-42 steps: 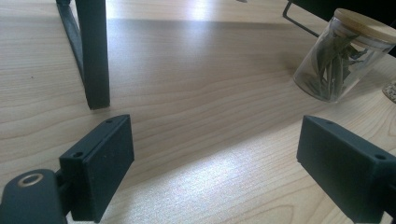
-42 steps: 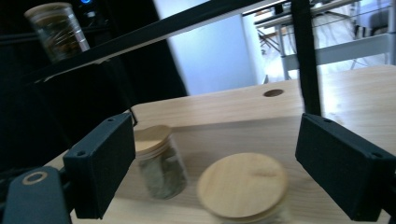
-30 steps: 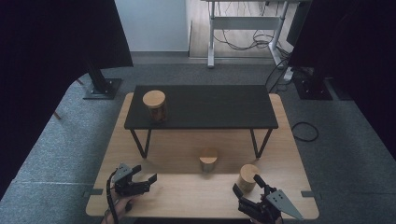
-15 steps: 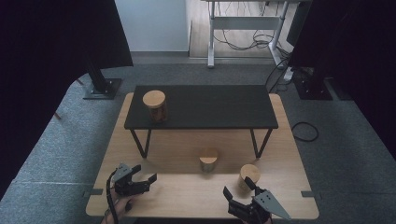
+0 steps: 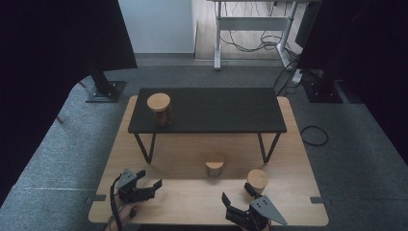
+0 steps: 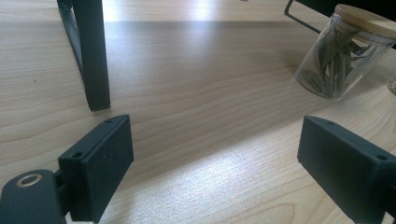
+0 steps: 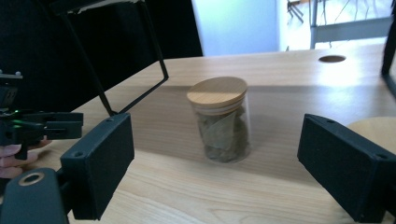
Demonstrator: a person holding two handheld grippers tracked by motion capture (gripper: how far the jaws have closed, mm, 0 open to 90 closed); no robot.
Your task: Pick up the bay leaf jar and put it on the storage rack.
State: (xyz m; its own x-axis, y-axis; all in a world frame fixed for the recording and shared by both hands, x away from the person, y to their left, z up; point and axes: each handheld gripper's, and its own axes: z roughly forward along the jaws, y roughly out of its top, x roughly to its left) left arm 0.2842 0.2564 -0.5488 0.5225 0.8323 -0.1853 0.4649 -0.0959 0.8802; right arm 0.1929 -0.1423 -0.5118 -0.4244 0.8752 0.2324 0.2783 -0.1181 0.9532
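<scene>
Presumably the right hand-held gripper [image 5: 238, 198], jaws spread and empty, is lining up on the middle jar [image 7: 221, 120] at its 12 o'clock on the tabletop [image 5: 192, 197]; it should advance level, straddling the glass below the bamboo lid [image 7: 217, 90]. The left hand-held gripper [image 5: 148, 179] waits spread.

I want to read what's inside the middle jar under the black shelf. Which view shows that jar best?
The right gripper view: the middle jar stands upright and centred between its open jaws, bamboo lid and dried leaves clear. The left gripper view shows it tilted in frame at the upper right edge. The high view shows it small, mostly its lid.
</scene>
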